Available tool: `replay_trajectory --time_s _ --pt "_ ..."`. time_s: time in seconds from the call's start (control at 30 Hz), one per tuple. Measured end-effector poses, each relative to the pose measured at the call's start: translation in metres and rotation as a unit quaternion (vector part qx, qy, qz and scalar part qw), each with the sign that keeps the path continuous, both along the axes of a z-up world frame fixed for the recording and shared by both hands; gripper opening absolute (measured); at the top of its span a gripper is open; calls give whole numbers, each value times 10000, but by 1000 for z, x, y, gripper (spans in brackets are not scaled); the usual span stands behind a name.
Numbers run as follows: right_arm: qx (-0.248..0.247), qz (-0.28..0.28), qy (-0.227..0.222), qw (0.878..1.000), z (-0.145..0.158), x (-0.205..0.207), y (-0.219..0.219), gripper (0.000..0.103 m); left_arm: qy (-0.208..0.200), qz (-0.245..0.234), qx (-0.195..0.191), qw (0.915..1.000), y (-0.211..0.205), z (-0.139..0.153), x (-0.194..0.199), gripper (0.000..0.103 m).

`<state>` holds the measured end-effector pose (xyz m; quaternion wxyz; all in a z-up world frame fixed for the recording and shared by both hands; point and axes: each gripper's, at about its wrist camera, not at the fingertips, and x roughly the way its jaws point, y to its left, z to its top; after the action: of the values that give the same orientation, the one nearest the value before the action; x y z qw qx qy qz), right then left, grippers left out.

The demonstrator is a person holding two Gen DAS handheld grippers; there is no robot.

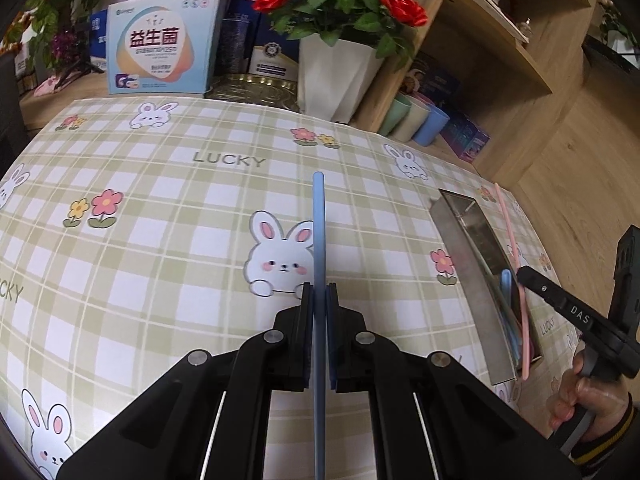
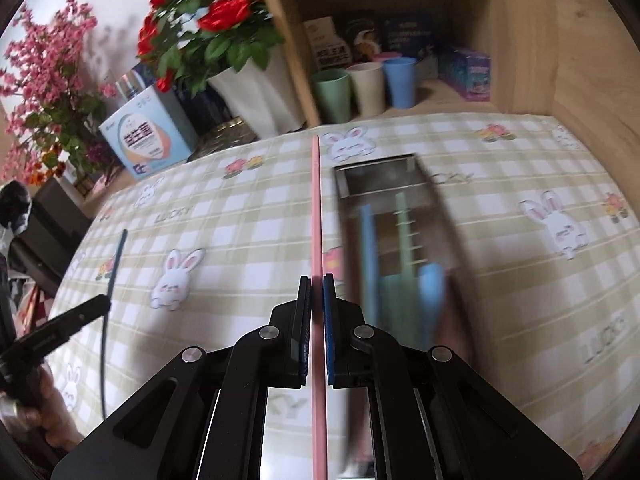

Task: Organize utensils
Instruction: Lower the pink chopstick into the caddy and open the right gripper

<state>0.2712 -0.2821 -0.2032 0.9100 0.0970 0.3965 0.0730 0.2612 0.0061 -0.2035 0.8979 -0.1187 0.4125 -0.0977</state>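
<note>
A: Blue utensil handle [image 1: 319, 216] pinched edge-on in the left gripper [image 1: 320, 292], jaws pressed tight on it, above the checked bunny tablecloth [image 1: 160, 208].

B: And the right gripper [image 2: 317, 284] clamps a pink utensil [image 2: 316, 200] the same way, just left of the metal tray [image 2: 400, 168].

A: Inside that tray lie blue and green utensils [image 2: 400, 240], blurred in the right view. Three cups [image 2: 366, 88] stand on the shelf behind.

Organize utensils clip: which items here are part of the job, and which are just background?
Job: blue stick in left gripper; pink stick in right gripper; metal tray; utensils in the tray.

Background: flower pot, cups, boxes, tablecloth.
</note>
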Motion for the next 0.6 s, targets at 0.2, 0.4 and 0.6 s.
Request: replay_trajectory --time_s 0.2,0.4,0.6 --pt "-366 -11 42 9993 -1 7 -34 6 56 -103 47 9999 -20 3 4 6" --pt "-121 -90 170 9997 -10 15 -58 6 82 -163 119 9998 -34 6 6 6" --pt "587 -255 324 9974 -21 20 -64 6 116 -235 223 9994 -46 4 6 6"
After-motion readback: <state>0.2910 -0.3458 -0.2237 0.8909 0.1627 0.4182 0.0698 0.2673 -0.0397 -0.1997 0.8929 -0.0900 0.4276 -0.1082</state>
